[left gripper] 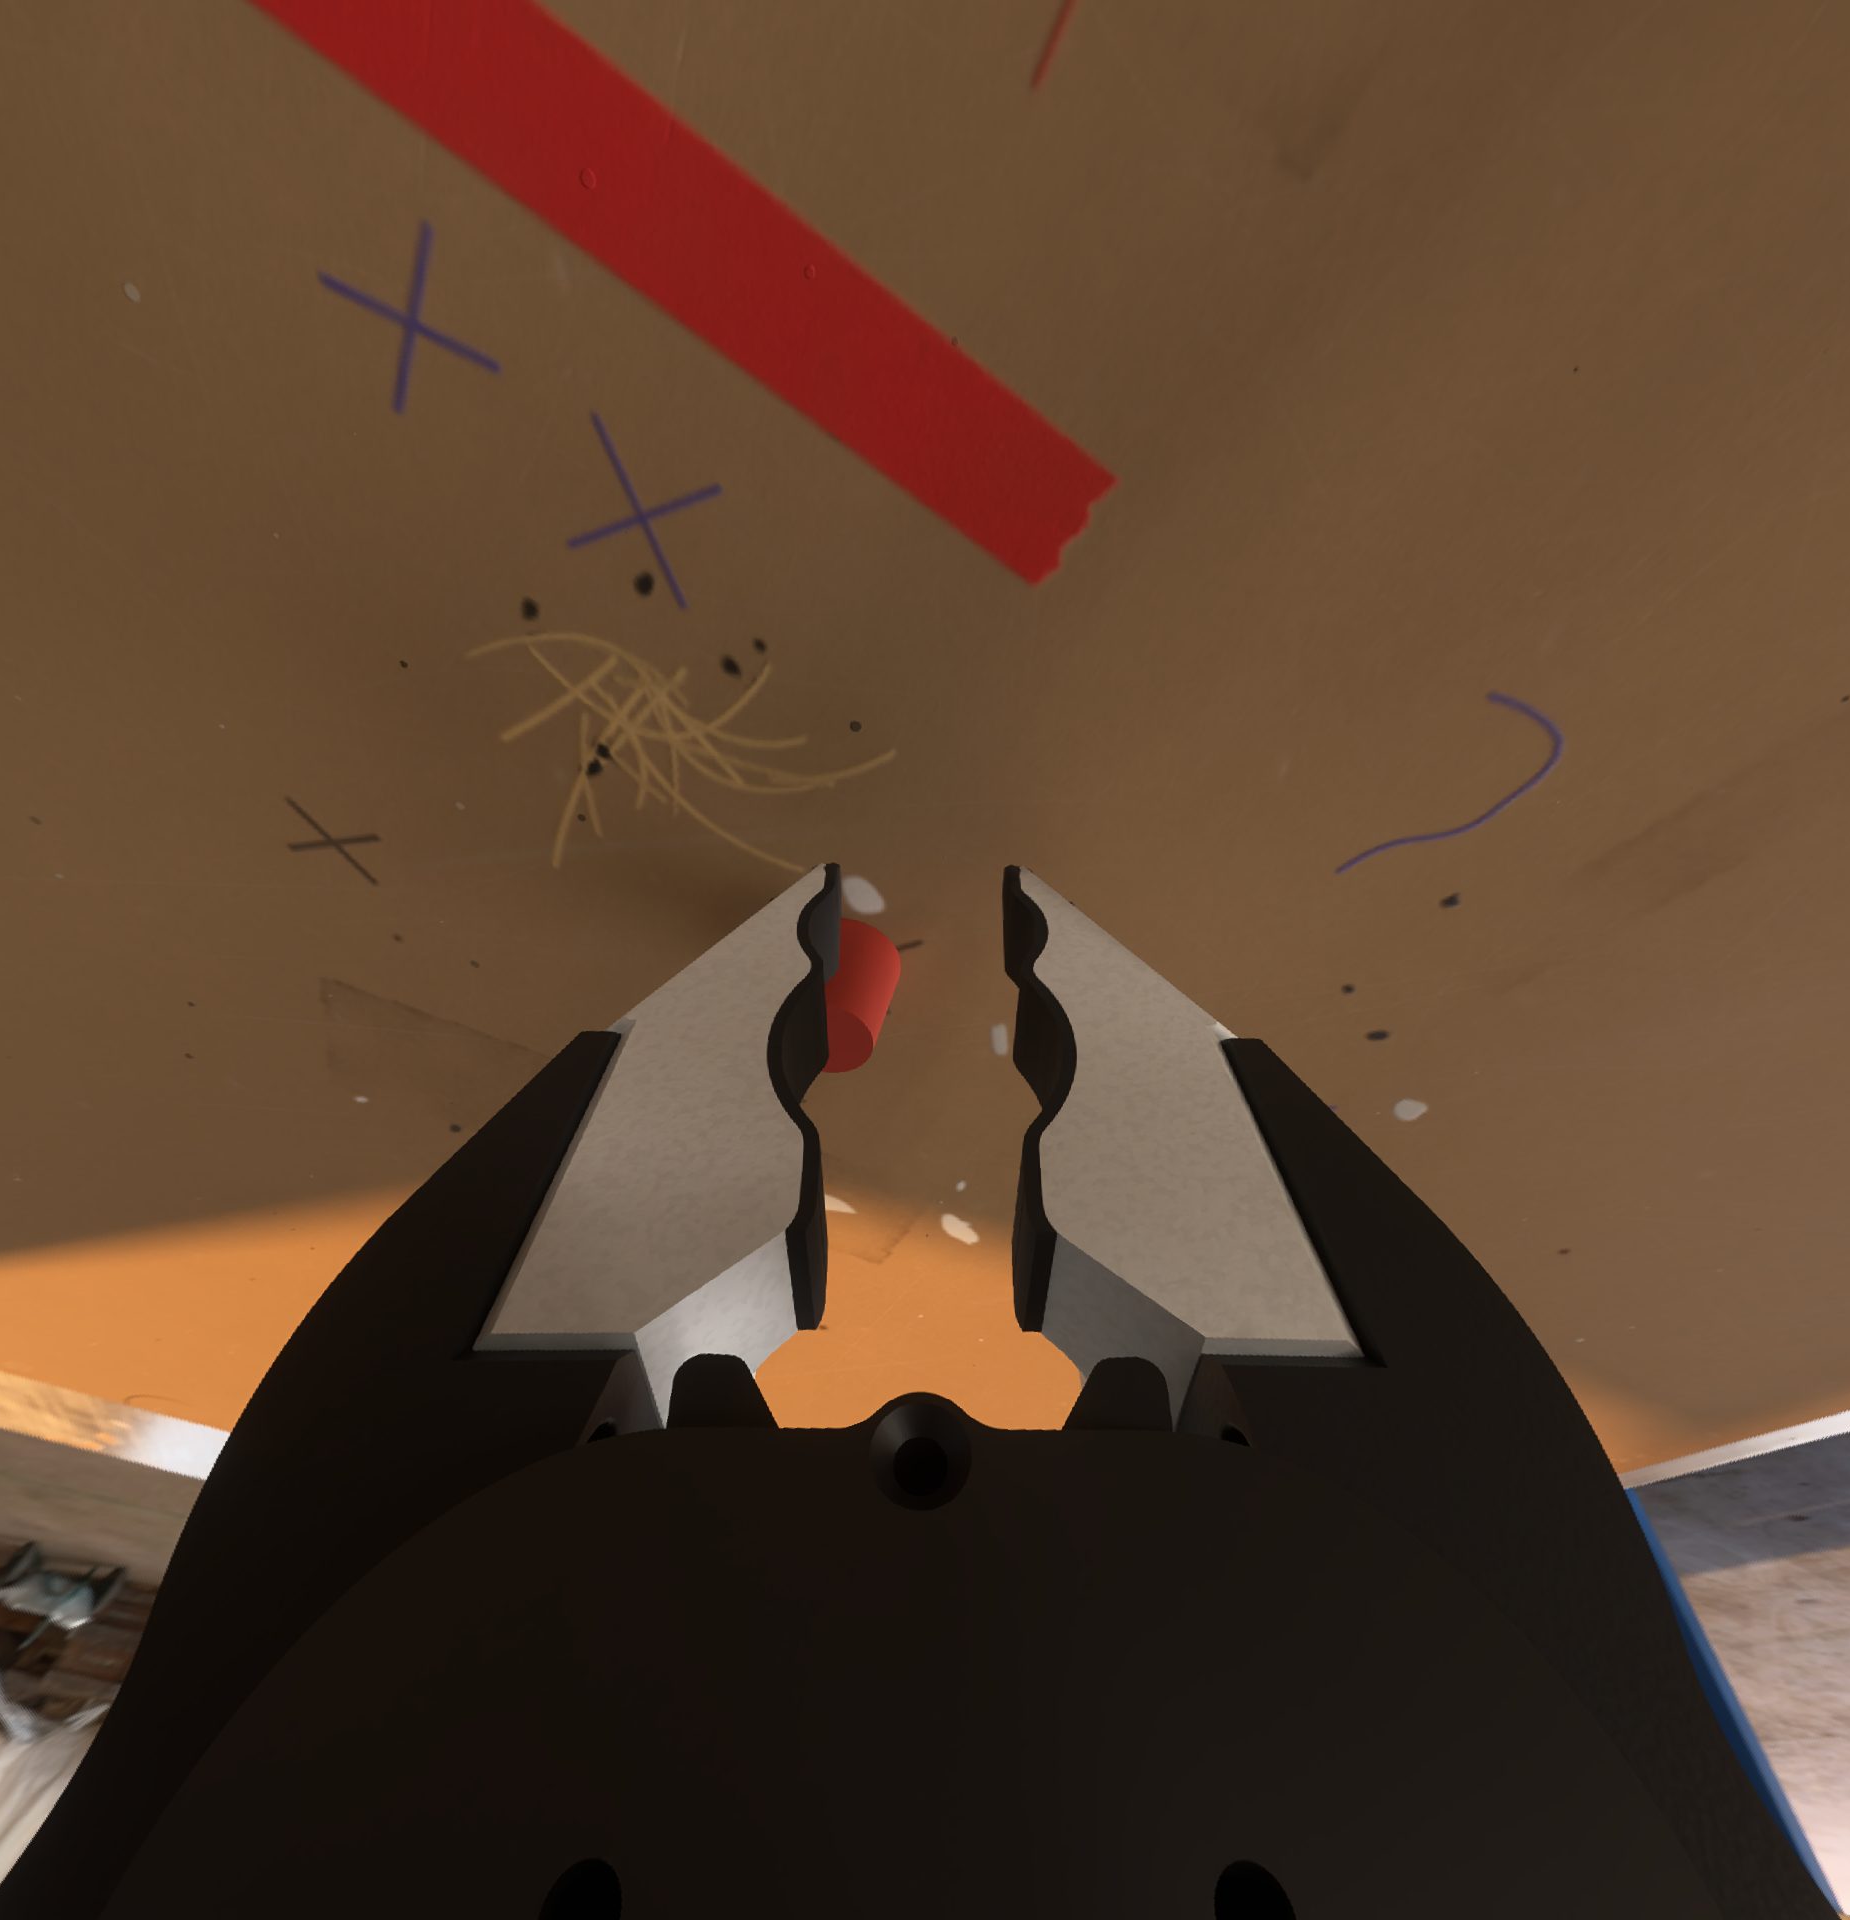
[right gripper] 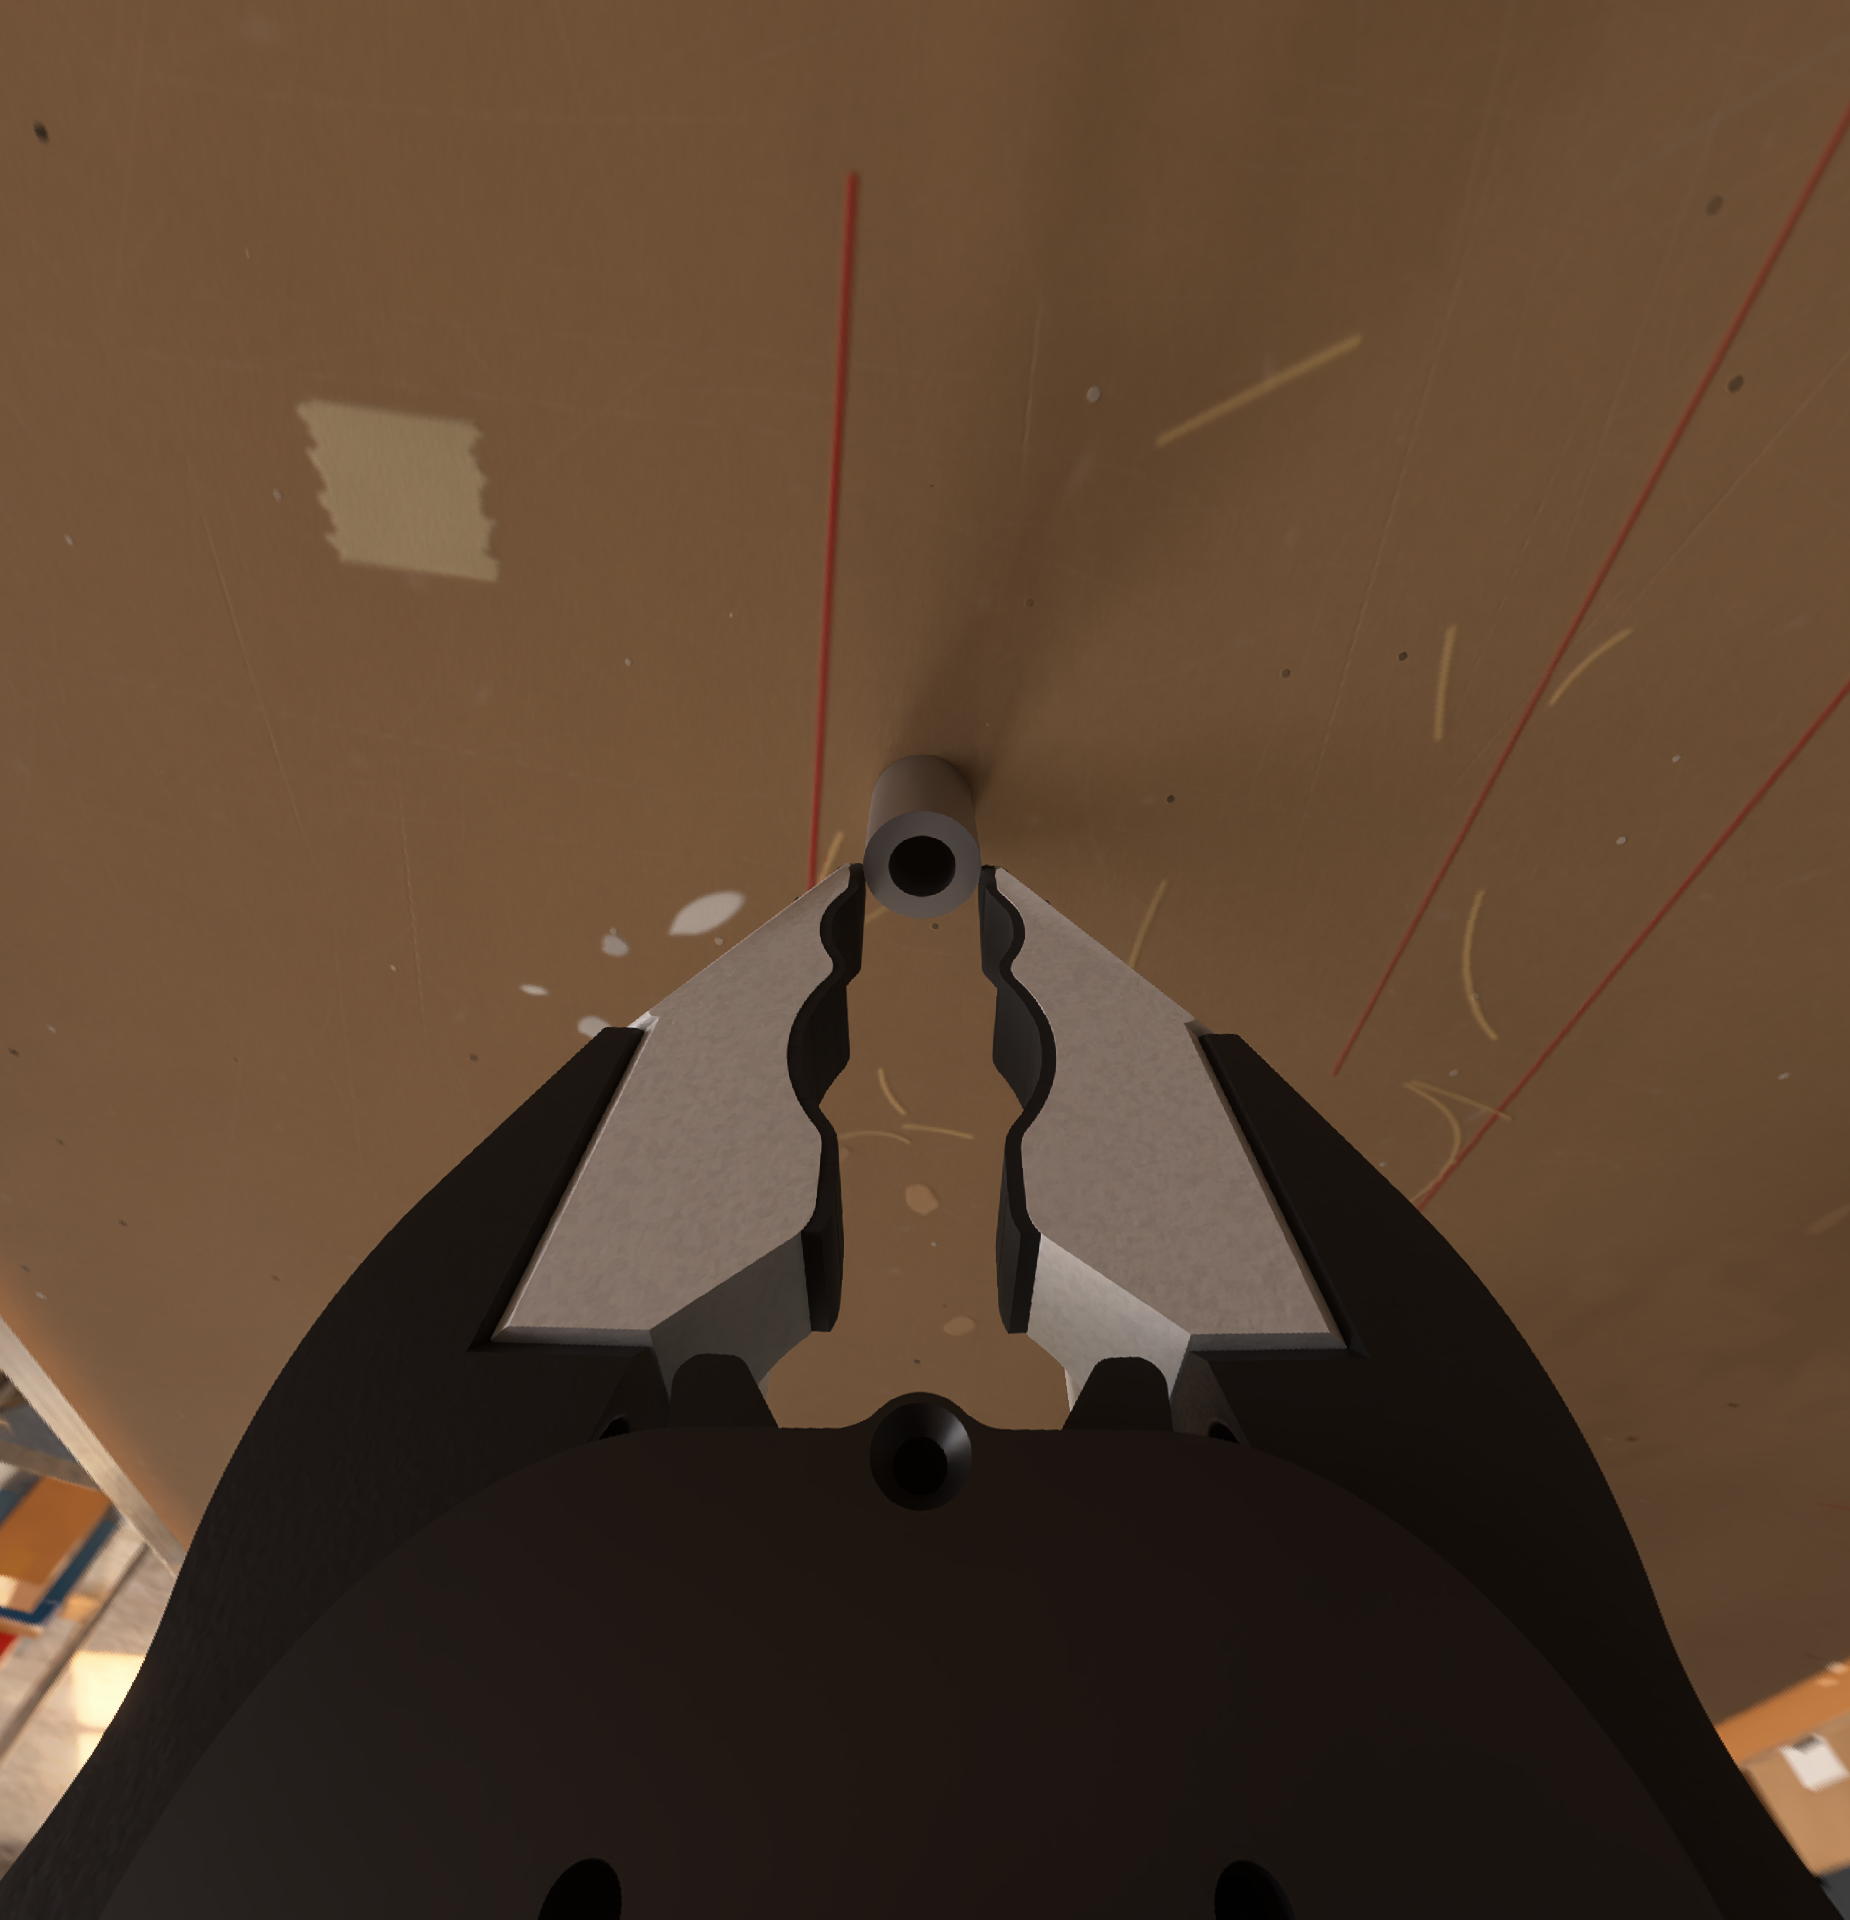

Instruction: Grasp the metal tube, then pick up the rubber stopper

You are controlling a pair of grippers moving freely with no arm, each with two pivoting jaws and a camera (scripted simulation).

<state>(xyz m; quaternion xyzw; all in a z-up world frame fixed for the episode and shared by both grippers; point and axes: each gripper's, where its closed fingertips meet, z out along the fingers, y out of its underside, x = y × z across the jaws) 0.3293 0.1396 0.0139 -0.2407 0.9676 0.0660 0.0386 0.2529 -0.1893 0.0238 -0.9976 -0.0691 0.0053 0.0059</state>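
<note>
Left gripper (left gripper: pixel 921 883): black body fills the lower part of the left wrist view, two pale fingers with dark wavy pads reach forward; jaws stand apart with a clear gap, holding nothing
Stopper (left gripper: pixel 861 992): small red tapered plug lying on its side on the table, inside the gap, right against the left pad (left gripper: pixel 809 1029); well clear of the right pad
Table (left gripper: pixel 1316 312): brown board, scuffed, with white and black specks
Red tape (left gripper: pixel 755 270): broad strip running diagonally across the upper part of the left view, torn at its lower right end
Marks: blue crosses (left gripper: pixel 414 320) up left, a tangle of pale scratches (left gripper: pixel 651 727) just beyond the fingertips, a blue squiggle (left gripper: pixel 1472 800) to the right
Right gripper (right gripper: pixel 921 883): same build; jaws narrowed, fingertips either side of the tube's near end, touching or nearly so; cannot tell if the grip is firm
Tube (right gripper: pixel 921 831): short grey metal tube, open end facing the camera, sitting at the fingertips
Beige tape (right gripper: pixel 401 488): square patch up left in the right wrist view
Red lines (right gripper: pixel 833 520): thin, straight, running away across the board
</note>
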